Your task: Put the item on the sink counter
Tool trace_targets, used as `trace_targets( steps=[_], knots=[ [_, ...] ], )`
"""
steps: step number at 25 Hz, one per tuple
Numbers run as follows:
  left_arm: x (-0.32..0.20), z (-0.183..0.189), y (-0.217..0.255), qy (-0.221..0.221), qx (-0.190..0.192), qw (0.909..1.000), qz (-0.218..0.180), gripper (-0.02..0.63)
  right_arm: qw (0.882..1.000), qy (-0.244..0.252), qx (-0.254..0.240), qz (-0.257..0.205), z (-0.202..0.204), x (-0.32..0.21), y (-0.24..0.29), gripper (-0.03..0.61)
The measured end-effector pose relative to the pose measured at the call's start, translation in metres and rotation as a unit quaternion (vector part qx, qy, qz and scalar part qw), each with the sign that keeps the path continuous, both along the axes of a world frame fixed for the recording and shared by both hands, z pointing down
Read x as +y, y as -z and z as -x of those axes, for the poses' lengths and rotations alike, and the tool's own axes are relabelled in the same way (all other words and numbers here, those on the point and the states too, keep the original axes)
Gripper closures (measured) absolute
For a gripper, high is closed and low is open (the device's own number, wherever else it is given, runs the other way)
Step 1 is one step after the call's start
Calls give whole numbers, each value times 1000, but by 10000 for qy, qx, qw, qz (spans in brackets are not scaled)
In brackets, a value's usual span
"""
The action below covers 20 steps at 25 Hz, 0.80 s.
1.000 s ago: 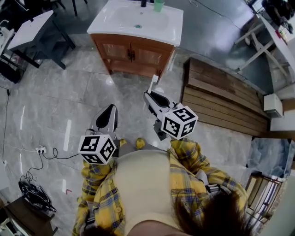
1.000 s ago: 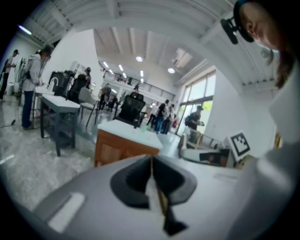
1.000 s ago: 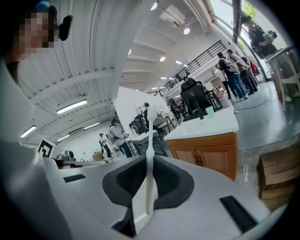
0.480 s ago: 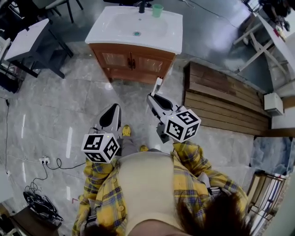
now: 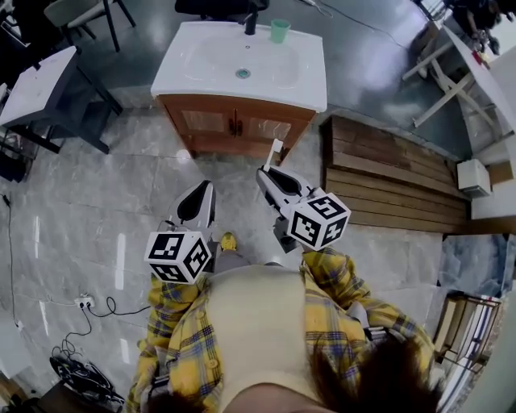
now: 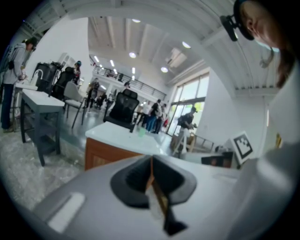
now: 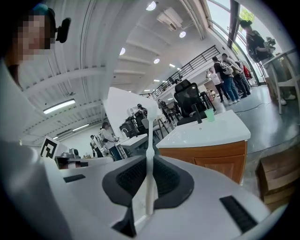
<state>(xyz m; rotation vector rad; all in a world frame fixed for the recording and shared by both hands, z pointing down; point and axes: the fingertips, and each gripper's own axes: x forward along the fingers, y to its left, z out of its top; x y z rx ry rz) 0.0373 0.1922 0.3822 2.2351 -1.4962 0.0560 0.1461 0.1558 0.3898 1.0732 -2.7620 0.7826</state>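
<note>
The white sink counter (image 5: 185,77) on a wooden cabinet stands ahead at the top of the head view, with a green cup (image 5: 280,31) beside the dark faucet (image 5: 251,20). My right gripper (image 5: 267,173) is shut on a slim white item (image 5: 274,151) that sticks up out of its jaws toward the cabinet. In the right gripper view the white item (image 7: 147,140) rises between the dark pads of the right gripper (image 7: 149,173), with the counter (image 7: 206,129) and cup (image 7: 209,115) beyond. My left gripper (image 5: 201,195) is shut, and nothing shows in the left gripper (image 6: 151,176) here either.
A wooden slatted platform (image 5: 387,177) lies on the floor right of the cabinet. A dark-legged table (image 5: 36,81) stands to the left, with cables and a socket strip (image 5: 89,302) on the tiled floor. Several people stand in the background of both gripper views.
The sink cabinet has come lower and nearer in the head view as I walk toward it. Both grippers keep their pose, and the right one still holds the white item.
</note>
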Motion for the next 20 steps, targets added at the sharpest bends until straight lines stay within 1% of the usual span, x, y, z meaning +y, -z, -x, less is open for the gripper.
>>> trace_targets(
  steps=[9, 15, 20],
  knots=[
    [-31, 40, 0, -159, 97, 9998, -19, 598, 9998, -166, 87, -19, 39, -31, 4, 531],
    [-43, 53, -3, -316, 104, 9994, -31, 598, 9994, -313, 152, -57, 51, -46, 3, 531],
    [-53, 60, -7, -288, 164, 9995, 1, 598, 9993, -293, 197, -93, 57, -58, 5, 531]
  ],
)
